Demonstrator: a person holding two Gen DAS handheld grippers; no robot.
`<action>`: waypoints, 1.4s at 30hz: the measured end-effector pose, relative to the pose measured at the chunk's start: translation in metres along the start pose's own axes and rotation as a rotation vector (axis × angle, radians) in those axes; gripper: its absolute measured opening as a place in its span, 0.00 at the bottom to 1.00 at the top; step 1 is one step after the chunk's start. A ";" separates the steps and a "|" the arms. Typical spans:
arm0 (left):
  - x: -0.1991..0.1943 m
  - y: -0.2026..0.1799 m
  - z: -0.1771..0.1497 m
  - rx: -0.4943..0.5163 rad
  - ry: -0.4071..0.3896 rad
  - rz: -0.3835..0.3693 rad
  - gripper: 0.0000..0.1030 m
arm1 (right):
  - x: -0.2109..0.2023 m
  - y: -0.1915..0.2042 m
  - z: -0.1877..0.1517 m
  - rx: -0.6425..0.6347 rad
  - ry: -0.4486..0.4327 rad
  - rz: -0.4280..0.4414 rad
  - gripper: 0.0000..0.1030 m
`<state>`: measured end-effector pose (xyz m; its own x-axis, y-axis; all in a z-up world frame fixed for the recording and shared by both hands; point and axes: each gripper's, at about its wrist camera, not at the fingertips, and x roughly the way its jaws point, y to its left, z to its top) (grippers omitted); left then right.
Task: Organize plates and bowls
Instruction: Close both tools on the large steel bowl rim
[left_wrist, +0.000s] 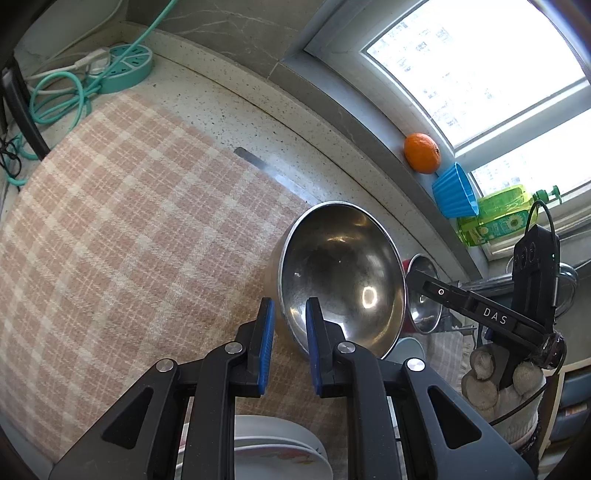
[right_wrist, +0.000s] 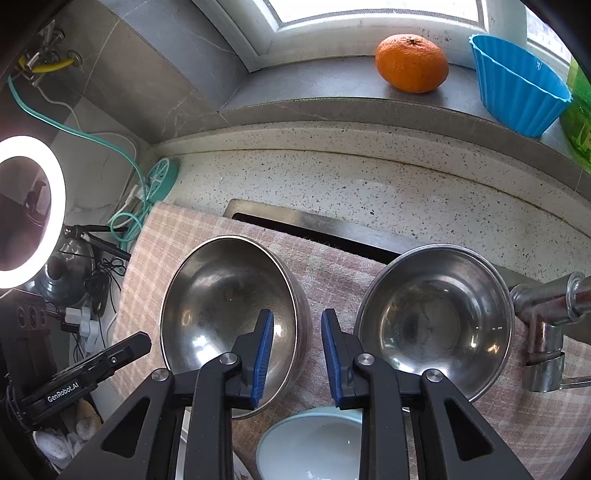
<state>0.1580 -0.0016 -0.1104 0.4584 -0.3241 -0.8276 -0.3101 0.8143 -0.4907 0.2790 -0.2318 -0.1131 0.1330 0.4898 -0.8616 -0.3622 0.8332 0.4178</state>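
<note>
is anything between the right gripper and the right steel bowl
nothing visible. the right gripper hangs open over the cloth between the two bowls, and the right bowl has its rim just beside one finger. the left bowl sits close on the other side.

Two steel bowls stand on the checked cloth (right_wrist: 332, 266): the left steel bowl (right_wrist: 229, 314) toward the cloth's left side, the right steel bowl (right_wrist: 436, 317) toward its right edge near the tap (right_wrist: 546, 306). One pale blue bowl (right_wrist: 310, 446) sits at the cloth's near edge. White plates (left_wrist: 273, 446) are stacked at the near edge too; how many I cannot tell. On the window sill: one orange (right_wrist: 412, 62), one blue fluted cup (right_wrist: 517, 85), one green bottle (left_wrist: 495, 218). One teal power strip (left_wrist: 125, 66) lies in the counter's far left corner.
</note>
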 end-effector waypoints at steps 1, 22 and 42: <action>0.001 0.000 0.000 0.002 0.002 0.002 0.13 | 0.001 0.000 0.001 -0.002 0.001 -0.003 0.23; 0.019 -0.002 0.006 0.041 0.040 0.017 0.12 | 0.018 0.005 0.001 0.008 0.052 -0.031 0.11; 0.006 -0.008 -0.002 0.076 0.033 0.012 0.10 | 0.010 0.009 -0.008 0.023 0.055 -0.058 0.07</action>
<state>0.1614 -0.0112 -0.1115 0.4268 -0.3289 -0.8424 -0.2509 0.8519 -0.4597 0.2696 -0.2212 -0.1204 0.1018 0.4263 -0.8988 -0.3342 0.8657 0.3727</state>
